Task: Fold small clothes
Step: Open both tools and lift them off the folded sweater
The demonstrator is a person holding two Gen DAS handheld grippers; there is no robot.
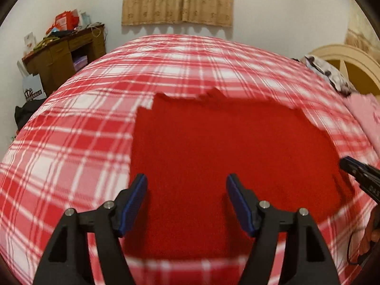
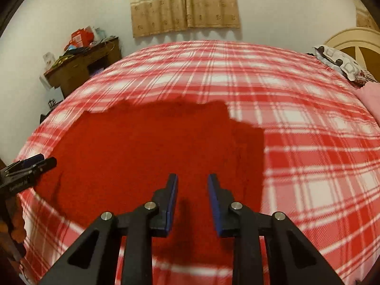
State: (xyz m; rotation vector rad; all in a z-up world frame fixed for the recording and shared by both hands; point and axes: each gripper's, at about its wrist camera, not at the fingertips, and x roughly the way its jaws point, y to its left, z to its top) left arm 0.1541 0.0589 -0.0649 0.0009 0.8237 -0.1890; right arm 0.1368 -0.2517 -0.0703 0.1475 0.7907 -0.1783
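Observation:
A red knit garment [image 1: 225,161] lies flat on the red-and-white plaid bed [image 1: 78,142], its far edge uneven. It also shows in the right wrist view [image 2: 147,156]. My left gripper [image 1: 187,186] is open wide and empty, just above the garment's near left part. My right gripper [image 2: 192,184] is open with a narrower gap, empty, above the garment's near right part. The right gripper shows at the right edge of the left wrist view [image 1: 356,168]; the left gripper shows at the left edge of the right wrist view [image 2: 30,165].
A cluttered wooden desk [image 1: 66,52] stands at the far left by the wall. A patterned pillow [image 1: 330,73], a pink cloth [image 1: 365,116] and a cream headboard [image 1: 351,59] are at the right. A beige curtain [image 1: 178,0] hangs on the far wall.

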